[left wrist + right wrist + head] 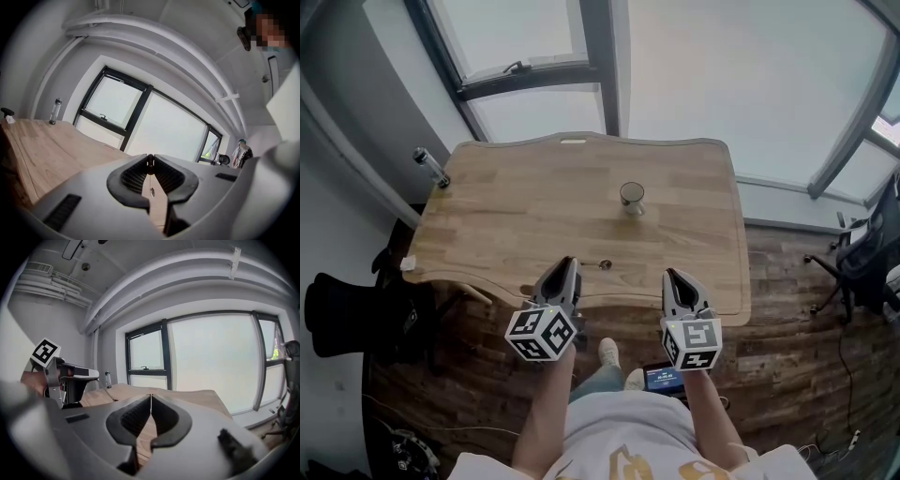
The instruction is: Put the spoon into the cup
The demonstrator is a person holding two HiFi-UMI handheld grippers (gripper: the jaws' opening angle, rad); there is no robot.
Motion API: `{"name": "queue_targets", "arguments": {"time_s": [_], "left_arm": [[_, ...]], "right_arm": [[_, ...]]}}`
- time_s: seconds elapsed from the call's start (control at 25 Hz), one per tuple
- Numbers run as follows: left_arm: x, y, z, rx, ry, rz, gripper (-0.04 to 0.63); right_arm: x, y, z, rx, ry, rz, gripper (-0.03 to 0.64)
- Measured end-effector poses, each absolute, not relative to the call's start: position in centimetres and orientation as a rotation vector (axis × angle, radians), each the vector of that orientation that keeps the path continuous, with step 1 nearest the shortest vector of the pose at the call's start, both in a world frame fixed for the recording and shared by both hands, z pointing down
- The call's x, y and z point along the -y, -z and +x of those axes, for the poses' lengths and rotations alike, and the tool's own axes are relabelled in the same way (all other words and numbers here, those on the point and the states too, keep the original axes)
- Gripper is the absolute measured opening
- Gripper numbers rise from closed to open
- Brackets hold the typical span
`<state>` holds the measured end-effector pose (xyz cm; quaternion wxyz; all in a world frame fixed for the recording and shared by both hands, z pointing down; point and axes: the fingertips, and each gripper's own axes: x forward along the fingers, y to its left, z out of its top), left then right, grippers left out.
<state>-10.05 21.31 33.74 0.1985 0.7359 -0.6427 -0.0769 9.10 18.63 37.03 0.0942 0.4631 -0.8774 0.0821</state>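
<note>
Hovering at table [506,216] edge, left tongs [569,262], right tongs [672,274] closed, cup [632,198] beyond

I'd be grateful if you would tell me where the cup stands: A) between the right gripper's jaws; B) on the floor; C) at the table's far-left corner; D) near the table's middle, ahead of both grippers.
D: the cup stands near the middle of the table, beyond the left gripper and the right gripper, touching neither.

Head cam: steeply down over whole surface [516,220]. Cams on left gripper [569,262] & right gripper [671,275] sit low at near edge, facing fwd across it to windows [712,84]; all views share both.
</note>
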Motion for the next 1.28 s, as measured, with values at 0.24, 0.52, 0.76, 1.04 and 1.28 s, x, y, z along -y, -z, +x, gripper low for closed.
{"name": "queue_targets", "arguments": {"time_s": [0.24,0.52,0.76,1.04,1.28], "left_arm": [[-19.4,-34.0,-11.0,1.802,0.223,2.062,0.052],[-13.2,-35.1,-12.4,1.782,0.258,2.052,0.052],[-6.6,-36.6,-13.4,1.743,0.240,2.041,0.052],[0.4,-37.5,-15.0,1.700,0.235,2.038,0.052],[4.5,-38.3,-15.8,1.650,0.228,2.055,0.052]], "right_arm": [[-16.8,-37.6,8.5,2.586,-0.241,1.383,0.032],[-11.2,-38.5,8.1,2.544,-0.229,1.411,0.032],[-5.5,-40.2,7.7,2.486,-0.272,1.428,0.032],[0.6,-41.5,6.4,2.427,-0.292,1.444,0.031],[3.5,-41.8,5.9,2.387,-0.288,1.491,0.031]]}}
